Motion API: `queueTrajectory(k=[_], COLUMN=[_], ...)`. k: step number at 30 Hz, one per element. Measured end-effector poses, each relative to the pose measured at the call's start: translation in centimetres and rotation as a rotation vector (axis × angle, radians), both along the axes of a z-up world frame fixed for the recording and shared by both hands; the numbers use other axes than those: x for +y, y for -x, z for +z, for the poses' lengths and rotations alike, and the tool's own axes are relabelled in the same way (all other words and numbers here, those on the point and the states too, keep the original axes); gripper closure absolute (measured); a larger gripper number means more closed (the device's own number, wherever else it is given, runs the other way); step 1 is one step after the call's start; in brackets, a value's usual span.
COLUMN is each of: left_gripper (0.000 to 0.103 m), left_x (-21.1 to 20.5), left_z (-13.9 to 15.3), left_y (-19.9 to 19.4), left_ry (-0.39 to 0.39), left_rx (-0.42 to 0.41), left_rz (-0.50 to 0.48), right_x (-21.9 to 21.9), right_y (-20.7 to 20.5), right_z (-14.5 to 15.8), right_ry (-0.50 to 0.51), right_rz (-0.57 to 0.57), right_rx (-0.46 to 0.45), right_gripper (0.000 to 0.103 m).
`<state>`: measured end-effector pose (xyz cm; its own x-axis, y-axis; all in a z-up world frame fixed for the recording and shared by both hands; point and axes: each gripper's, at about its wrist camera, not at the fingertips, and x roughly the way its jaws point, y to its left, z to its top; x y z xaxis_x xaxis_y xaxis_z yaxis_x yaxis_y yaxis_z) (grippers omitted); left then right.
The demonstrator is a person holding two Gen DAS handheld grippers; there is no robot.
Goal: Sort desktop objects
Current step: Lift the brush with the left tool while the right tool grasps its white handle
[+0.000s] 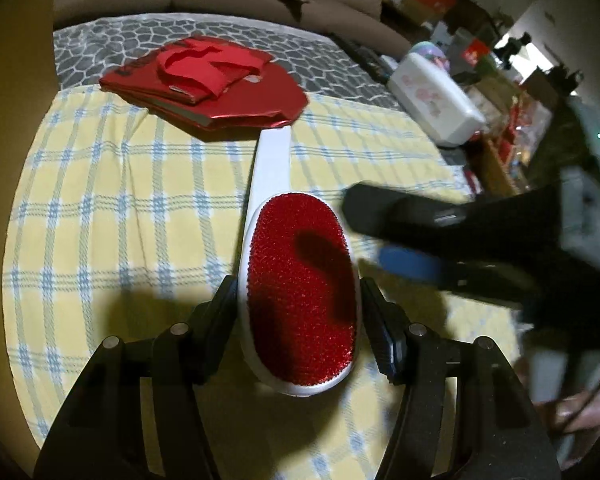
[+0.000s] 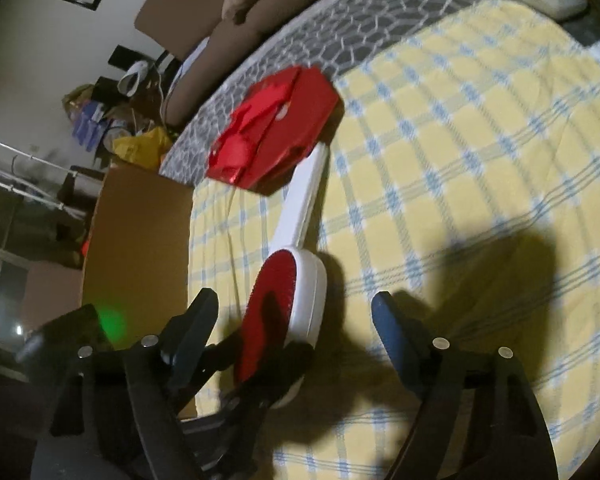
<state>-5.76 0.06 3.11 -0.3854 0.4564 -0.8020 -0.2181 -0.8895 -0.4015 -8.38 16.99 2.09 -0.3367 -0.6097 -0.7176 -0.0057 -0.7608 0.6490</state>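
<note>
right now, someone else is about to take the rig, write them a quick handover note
Left hand-held gripper: fingers on both sides of the red head of the lint brush, apparently closed on it.
Right hand-held gripper: open, holding nothing, just right of the brush.
Brush: on the yellow checked cloth, its white handle tip reaching the folded red bag.
Cardboard box: at the cloth's left edge.
Done: nothing visibly sorted yet.
Left: lift the brush and place it; the red bag probably needs sorting too.
</note>
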Motion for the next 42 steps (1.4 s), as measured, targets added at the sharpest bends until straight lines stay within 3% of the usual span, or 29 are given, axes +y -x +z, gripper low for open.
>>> queueTrajectory(k=[2,6,9,17,26,30,42], left_gripper=[0.046,0.046,0.046,0.046,0.046,0.046,0.046], left_x=[-0.1,0.0,-0.1,-1.1,-3.3,-6.0,-13.1], left_z=[0.2,0.3,0.6,3.5,9.4,11.7,13.9], left_y=[-0.2,-0.3,-0.3,-0.9,-3.0,-3.7,-5.1], left_ry=[-0.021,-0.045,-0.047,-0.069,-0.081,-0.128,-0.130], left_rx=[-0.007,-0.017,-0.010,0.056,0.169,0.204,0.230], left_rz=[-0.005,-0.006,-0.002,0.014,0.012,0.033,0.074], right_x=[0.0,0.1,0.1,-0.5,-2.9,-4.8,-12.2], right_y=[0.0,-0.1,0.0,-0.5,-2.0,-2.9,-3.8], right_z=[-0.4,-0.7,-0.2,3.1,9.5,11.7,13.4], right_ry=[0.025,0.089,0.057,0.062,0.102,0.111,0.132], right_rz=[0.001,0.000,0.000,0.010,0.043,0.083,0.204], right_rx=[-0.014,-0.030,-0.018,0.068,0.207,0.263,0.327], right_gripper=[0.025,0.055,0.065,0.067,0.070,0.070,0.069])
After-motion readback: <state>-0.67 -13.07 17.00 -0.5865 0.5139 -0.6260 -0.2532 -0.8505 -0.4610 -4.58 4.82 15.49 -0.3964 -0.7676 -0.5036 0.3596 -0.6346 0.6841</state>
